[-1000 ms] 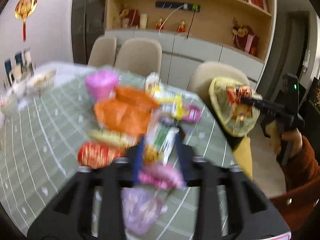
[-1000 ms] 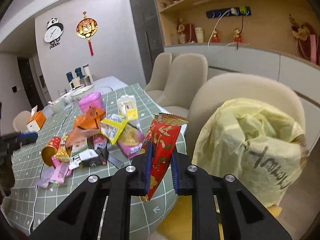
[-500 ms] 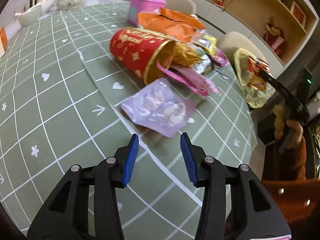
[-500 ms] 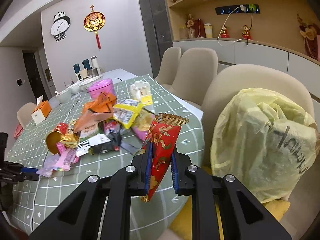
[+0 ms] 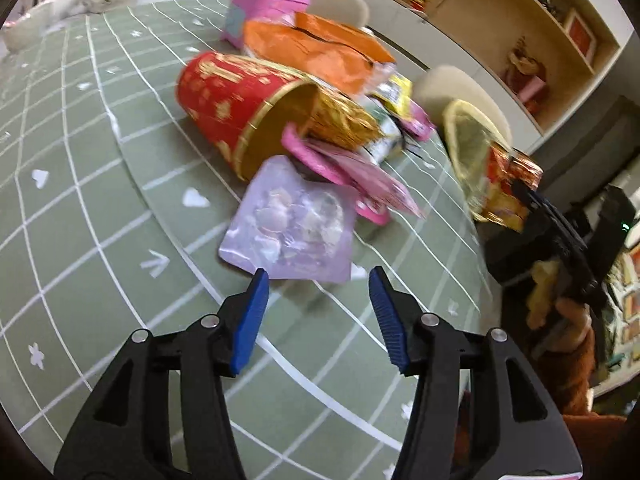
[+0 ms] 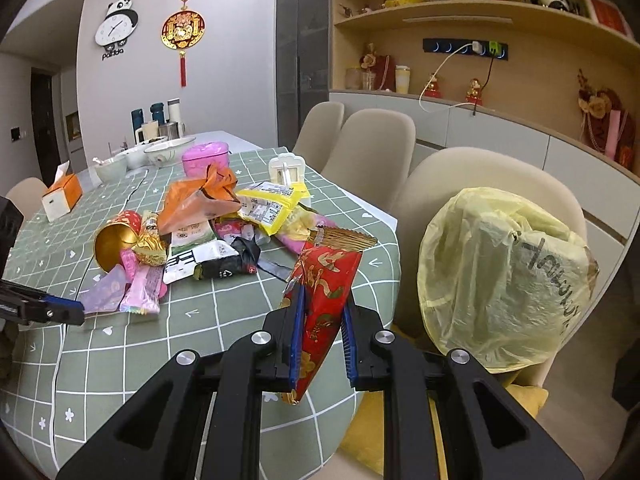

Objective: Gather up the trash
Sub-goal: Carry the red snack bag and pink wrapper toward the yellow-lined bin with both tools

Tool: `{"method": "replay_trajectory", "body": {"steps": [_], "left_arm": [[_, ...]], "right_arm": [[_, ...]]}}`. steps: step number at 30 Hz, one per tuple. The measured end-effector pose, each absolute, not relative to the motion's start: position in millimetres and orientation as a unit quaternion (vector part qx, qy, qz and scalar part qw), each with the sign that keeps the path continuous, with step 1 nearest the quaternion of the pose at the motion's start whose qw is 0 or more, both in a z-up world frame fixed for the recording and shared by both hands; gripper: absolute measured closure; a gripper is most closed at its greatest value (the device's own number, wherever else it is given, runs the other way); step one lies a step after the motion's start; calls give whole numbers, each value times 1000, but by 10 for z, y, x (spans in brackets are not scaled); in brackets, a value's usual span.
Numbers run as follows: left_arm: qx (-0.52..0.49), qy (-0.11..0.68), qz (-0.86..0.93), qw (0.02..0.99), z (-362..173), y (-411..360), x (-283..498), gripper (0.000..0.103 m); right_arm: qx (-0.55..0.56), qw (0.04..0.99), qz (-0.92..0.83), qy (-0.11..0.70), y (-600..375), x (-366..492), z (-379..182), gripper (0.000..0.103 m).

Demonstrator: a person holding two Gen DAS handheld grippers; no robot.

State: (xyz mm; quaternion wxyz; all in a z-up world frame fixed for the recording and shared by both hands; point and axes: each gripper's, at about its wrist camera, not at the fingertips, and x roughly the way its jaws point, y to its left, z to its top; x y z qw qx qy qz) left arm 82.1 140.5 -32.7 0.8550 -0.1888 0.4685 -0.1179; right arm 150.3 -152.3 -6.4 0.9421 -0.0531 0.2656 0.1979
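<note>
Meanwhile the right gripper (image 6: 322, 336) clamps a red-and-gold foil wrapper (image 6: 324, 292) for the yellow plastic trash bag (image 6: 500, 276); the left gripper (image 5: 316, 300), jaws just widened and empty, lines up the lilac plastic pouch (image 5: 294, 226)

Red wrapper (image 6: 324, 292): glossy foil. Bag (image 6: 504, 276): thin yellow plastic, crinkled. Counter (image 5: 80, 208): matt green cloth. Lilac pouch (image 5: 292, 228): translucent plastic.

Three chairs (image 6: 372, 148), three bowls (image 6: 168, 152), three flasks (image 6: 154, 114), one bag (image 6: 500, 276), one clock (image 6: 116, 26), one tissue box (image 6: 62, 196).

Left tongs (image 5: 316, 274) just widening, empty, right tongs (image 6: 322, 300) clamped
</note>
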Motion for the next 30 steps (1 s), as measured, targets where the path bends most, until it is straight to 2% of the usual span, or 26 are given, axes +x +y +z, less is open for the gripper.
{"method": "replay_trajectory", "body": {"steps": [5, 12, 19, 21, 22, 25, 30], "left_arm": [[-162, 447, -119, 872, -221, 1423, 794, 52], [0, 368, -86, 926, 22, 1278, 749, 52], [45, 426, -65, 901, -345, 1215, 1088, 53], [52, 437, -73, 895, -386, 1155, 1134, 68], [57, 435, -74, 895, -386, 1123, 1133, 72], [81, 424, -71, 899, -382, 1008, 1101, 99], [81, 375, -84, 920, -114, 829, 983, 102]], "right_arm": [[-46, 940, 204, 268, -1469, 1484, -138, 86], [-62, 942, 207, 258, -1493, 1432, -221, 86], [-53, 942, 214, 252, -1544, 1487, -180, 86], [-51, 944, 213, 246, -1575, 1488, -144, 86], [-51, 945, 212, 243, -1588, 1485, -133, 86], [-48, 947, 210, 237, -1629, 1498, -87, 86], [-37, 947, 219, 232, -1693, 1513, -23, 86]]}}
